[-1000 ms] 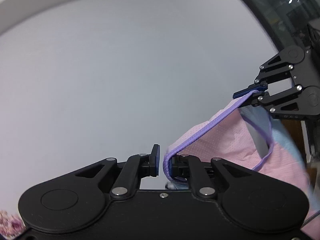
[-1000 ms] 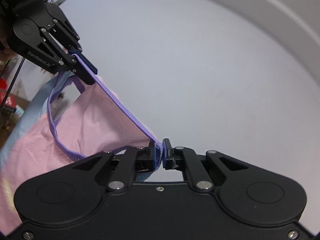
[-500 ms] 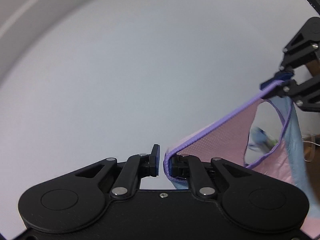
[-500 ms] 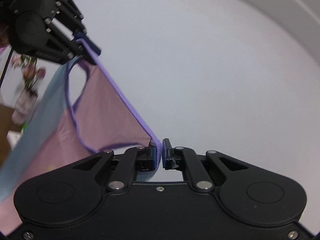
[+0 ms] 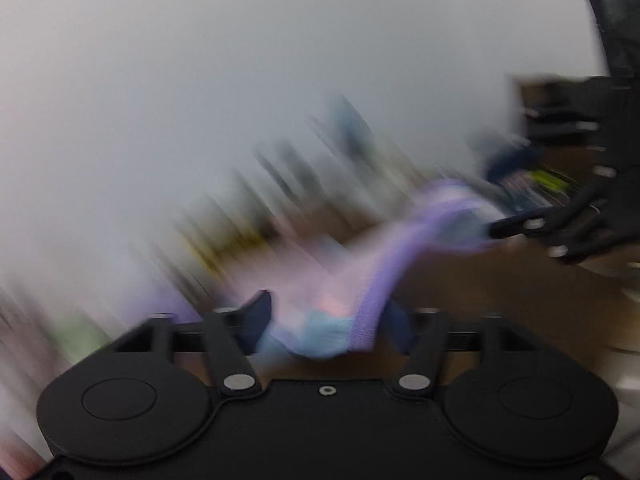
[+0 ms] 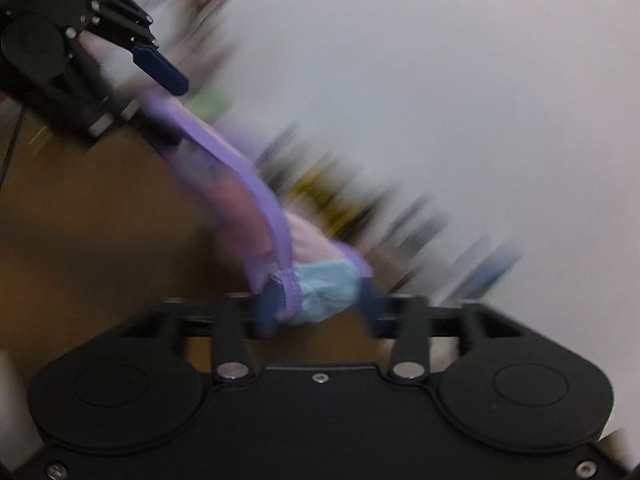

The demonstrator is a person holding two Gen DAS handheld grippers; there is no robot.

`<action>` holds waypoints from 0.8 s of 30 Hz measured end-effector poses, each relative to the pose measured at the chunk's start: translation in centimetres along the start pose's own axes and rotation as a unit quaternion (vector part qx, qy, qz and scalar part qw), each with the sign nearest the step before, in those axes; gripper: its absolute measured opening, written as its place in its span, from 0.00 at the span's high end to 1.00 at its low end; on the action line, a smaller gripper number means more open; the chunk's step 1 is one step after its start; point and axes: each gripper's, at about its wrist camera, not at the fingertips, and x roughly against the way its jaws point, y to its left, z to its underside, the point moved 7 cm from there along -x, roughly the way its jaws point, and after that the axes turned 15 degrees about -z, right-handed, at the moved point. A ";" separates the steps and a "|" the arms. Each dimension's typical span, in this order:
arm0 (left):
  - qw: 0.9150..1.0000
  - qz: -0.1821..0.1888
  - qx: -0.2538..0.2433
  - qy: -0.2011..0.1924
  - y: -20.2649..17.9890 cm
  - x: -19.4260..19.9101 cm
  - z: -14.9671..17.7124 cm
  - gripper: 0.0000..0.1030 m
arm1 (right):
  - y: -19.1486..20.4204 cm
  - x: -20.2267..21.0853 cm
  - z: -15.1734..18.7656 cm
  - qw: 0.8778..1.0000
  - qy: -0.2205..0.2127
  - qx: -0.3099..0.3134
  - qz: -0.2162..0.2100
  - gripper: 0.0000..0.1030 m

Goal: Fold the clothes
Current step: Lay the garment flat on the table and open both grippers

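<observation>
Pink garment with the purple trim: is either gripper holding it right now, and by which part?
Neither clamps it. Both the left gripper and right gripper have jaws opening, with the garment by its purple-trimmed edge lying loose between them.

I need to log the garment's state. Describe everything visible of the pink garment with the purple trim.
The pink garment looks like thin soft fabric, edged with a purple ribbed band, with light blue cloth bunched at one end. It hangs slack above a brown surface, strung between the left tongs and right tongs. Both tongs are opening, the cloth between their fingers, unpinched. Heavy motion blur hides finer detail.
</observation>
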 end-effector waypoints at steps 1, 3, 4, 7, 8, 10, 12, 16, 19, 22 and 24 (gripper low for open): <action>1.000 0.010 0.021 0.010 0.1 0.1 1.3 0.39 | 1.5 -0.7 2.5 0.999 0.021 -0.012 -0.027 0.41; 0.997 0.015 0.074 0.034 1.4 0.1 3.4 0.37 | 2.8 -0.3 4.7 0.998 0.025 -0.037 -0.052 0.39; 0.997 0.004 0.077 0.030 3.6 0.0 2.6 0.35 | 3.2 -0.2 5.7 0.997 0.025 -0.049 -0.063 0.34; 0.994 -0.065 0.082 0.009 8.4 -1.5 0.1 0.13 | -2.5 -1.4 4.6 0.997 -0.007 -0.073 -0.039 0.30; 0.993 -0.076 0.084 0.013 9.2 -3.0 -0.5 0.13 | -3.7 -2.0 4.2 0.996 -0.014 -0.082 -0.027 0.30; 0.993 -0.078 0.090 0.021 9.8 -6.0 -1.3 0.14 | -6.3 -3.8 3.7 0.994 -0.021 -0.107 -0.024 0.33; 0.993 -0.067 0.097 0.028 9.8 -8.9 -1.8 0.19 | -8.1 -5.0 3.8 0.991 -0.020 -0.130 -0.034 0.40; 0.990 -0.071 0.109 0.059 9.8 -11.8 -0.2 0.43 | -9.7 -9.6 4.5 0.985 -0.009 -0.164 -0.059 0.54; 0.988 -0.062 0.112 0.083 9.7 -10.7 2.2 0.83 | -8.9 -11.2 5.7 0.981 -0.001 -0.178 -0.072 0.65; 0.988 -0.078 0.103 0.087 10.2 -9.6 3.6 0.87 | -7.9 -10.4 6.7 0.978 0.002 -0.189 -0.085 0.82; 0.988 -0.081 0.097 0.083 10.0 -8.5 4.5 0.88 | -6.4 -9.1 7.4 0.978 0.001 -0.191 -0.088 0.85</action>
